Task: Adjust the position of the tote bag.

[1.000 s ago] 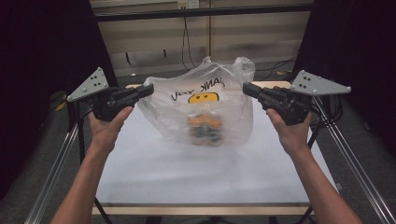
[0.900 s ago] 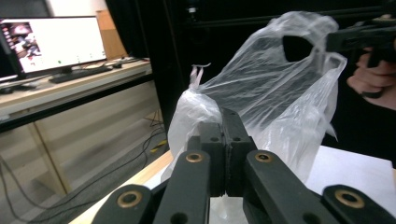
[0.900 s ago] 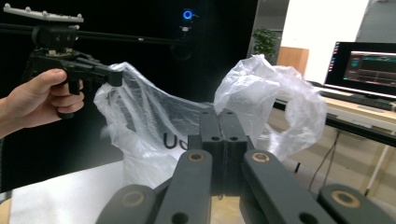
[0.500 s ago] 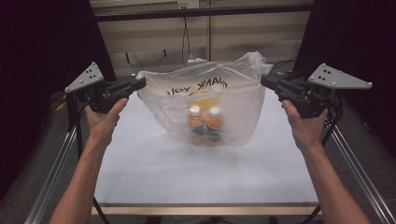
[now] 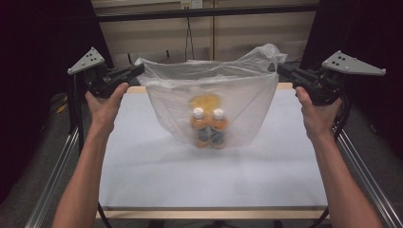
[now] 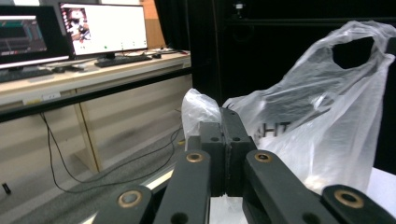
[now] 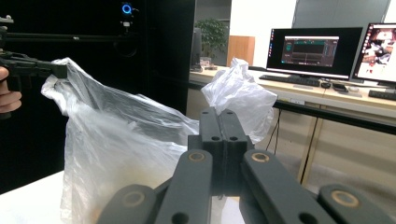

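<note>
While the plastic bag [image 5: 209, 102] is hung above the centre of the worktop [image 5: 142, 175], its handles are pinched at 9 o'clock by the left gripper [image 5: 140, 69] and at 3 o'clock by the right gripper [image 5: 280, 70], both pressed together on the film. Two bottles [image 5: 208, 127] are seen upright at the bag's bottom. For the mouth to be spread well, both handles should be drawn apart evenly and level, so that the thin film is not torn and the bottles are not tipped.
</note>
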